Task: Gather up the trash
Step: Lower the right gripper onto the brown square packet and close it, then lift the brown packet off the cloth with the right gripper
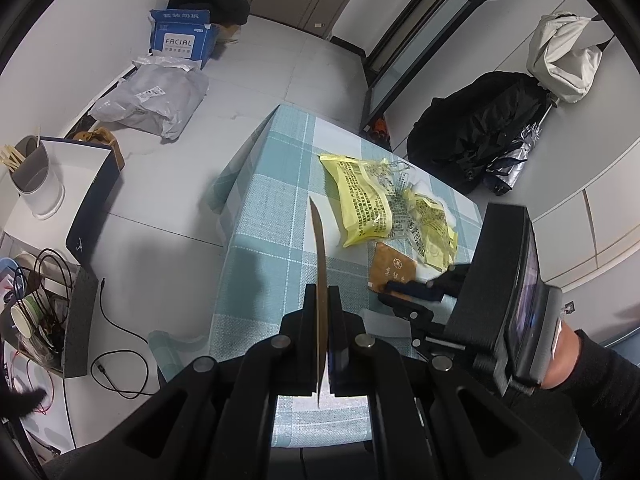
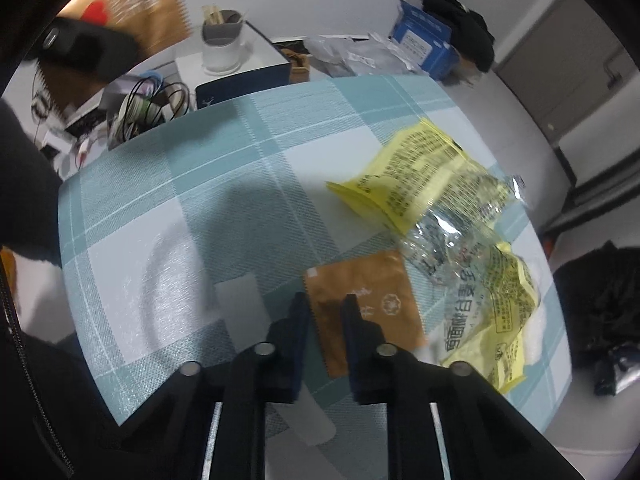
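The left hand-held gripper [image 1: 323, 300] is closed on a thin brown packet [image 1: 320, 280], held edge-on and upright between its fingers, above the near edge of the counter [image 1: 272, 216]. The counter carries a blue-and-white checked cloth. The right hand-held gripper [image 2: 326, 308] is partly open, its two fingers set one on each side of the near left corner of a flat brown sachet [image 2: 364, 304]; the fingers do not clamp it, and the sachet lies flat on the counter. In the left wrist view the same right hand-held gripper [image 1: 404, 292] reaches the brown sachet [image 1: 394, 272] from the right side of the counter. Just beyond the sachet, and touching its far edge, lies a crumpled yellow and clear plastic wrapper [image 2: 452, 216] printed with black text; it spreads toward the far right part of the counter. Beyond the counter, on the floor, stand a dark blue box [image 1: 92, 204] carrying a white and grey cup [image 1: 36, 184], a grey mailing bag [image 1: 152, 96], and a blue carton [image 1: 180, 36] marked FACIAL. To the right of the counter a black backpack [image 1: 476, 128] rests against the wall.
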`<action>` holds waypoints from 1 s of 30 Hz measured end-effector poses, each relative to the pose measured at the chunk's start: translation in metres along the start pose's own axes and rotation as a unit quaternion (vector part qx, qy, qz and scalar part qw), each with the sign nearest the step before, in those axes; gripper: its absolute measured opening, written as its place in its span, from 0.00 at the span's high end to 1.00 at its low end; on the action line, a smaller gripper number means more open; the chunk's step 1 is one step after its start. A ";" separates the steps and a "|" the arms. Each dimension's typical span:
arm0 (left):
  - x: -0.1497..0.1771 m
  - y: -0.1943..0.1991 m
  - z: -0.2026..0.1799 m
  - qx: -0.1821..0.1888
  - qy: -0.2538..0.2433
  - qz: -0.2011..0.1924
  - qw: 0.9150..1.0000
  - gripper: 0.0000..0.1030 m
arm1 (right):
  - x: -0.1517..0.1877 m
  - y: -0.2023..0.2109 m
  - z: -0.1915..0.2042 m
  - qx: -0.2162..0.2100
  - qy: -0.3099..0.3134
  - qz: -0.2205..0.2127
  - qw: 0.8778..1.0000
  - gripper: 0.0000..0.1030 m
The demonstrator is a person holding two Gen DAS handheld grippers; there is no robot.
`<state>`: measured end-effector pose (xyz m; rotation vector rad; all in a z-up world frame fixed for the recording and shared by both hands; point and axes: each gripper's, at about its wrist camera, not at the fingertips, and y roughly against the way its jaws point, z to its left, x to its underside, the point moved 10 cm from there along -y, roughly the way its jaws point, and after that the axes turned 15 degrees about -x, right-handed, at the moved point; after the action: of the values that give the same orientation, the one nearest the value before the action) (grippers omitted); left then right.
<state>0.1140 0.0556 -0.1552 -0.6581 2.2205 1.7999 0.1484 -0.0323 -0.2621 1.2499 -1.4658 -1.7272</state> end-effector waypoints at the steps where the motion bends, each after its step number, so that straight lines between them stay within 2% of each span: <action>1: 0.000 0.000 0.001 0.001 0.002 0.000 1.000 1.00 | 0.000 -0.001 0.003 0.002 0.008 0.002 1.000 0.96; 5: -0.002 0.002 0.002 0.001 0.004 -0.003 1.000 1.00 | 0.000 -0.004 0.011 0.021 0.038 0.007 0.999 1.00; 10: -0.003 0.003 0.003 0.001 0.008 -0.006 1.000 1.00 | -0.002 0.003 0.011 0.006 0.015 -0.015 1.000 1.00; 13: -0.002 0.003 0.004 0.002 0.010 -0.006 1.000 1.00 | -0.002 0.016 -0.001 -0.010 -0.032 -0.041 0.999 1.00; 17: -0.003 0.003 0.005 0.003 0.012 -0.006 1.000 1.00 | 0.007 0.027 -0.024 -0.047 -0.140 -0.072 0.986 0.98; 18: -0.003 0.003 0.005 0.003 0.012 -0.006 1.000 1.00 | 0.010 0.027 -0.028 -0.053 -0.159 -0.074 0.983 0.93; 19: -0.003 0.003 0.005 0.003 0.013 -0.006 1.000 1.00 | 0.013 0.026 -0.030 -0.058 -0.175 -0.075 0.980 0.79; 21: -0.003 0.003 0.005 0.005 0.014 -0.004 1.000 1.00 | 0.020 0.024 -0.036 -0.071 -0.213 -0.079 0.971 0.60; 23: -0.003 0.003 0.004 0.006 0.013 -0.004 1.000 1.00 | 0.023 0.022 -0.036 -0.081 -0.229 -0.085 0.966 0.58; 24: -0.003 0.003 0.004 0.005 0.012 -0.005 1.000 1.00 | 0.024 0.019 -0.038 -0.073 -0.236 -0.083 0.965 0.53; 25: -0.002 0.003 0.004 0.006 0.012 -0.004 1.000 1.00 | 0.025 0.018 -0.039 -0.067 -0.239 -0.081 0.965 0.43; 26: -0.002 0.003 0.005 0.006 0.013 -0.004 1.000 1.00 | 0.025 0.015 -0.041 -0.058 -0.243 -0.079 0.965 0.40; 29: -0.003 0.002 0.006 0.006 0.015 -0.002 1.000 1.00 | 0.022 0.009 -0.044 -0.047 -0.246 -0.082 0.965 0.39; 30: -0.003 0.002 0.007 0.006 0.016 -0.002 1.000 1.00 | 0.021 0.006 -0.045 -0.048 -0.251 -0.080 0.963 0.35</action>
<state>0.1147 0.0634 -0.1538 -0.6940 2.2463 1.7845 0.1789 -0.0715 -0.2615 0.9372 -1.5553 -2.3199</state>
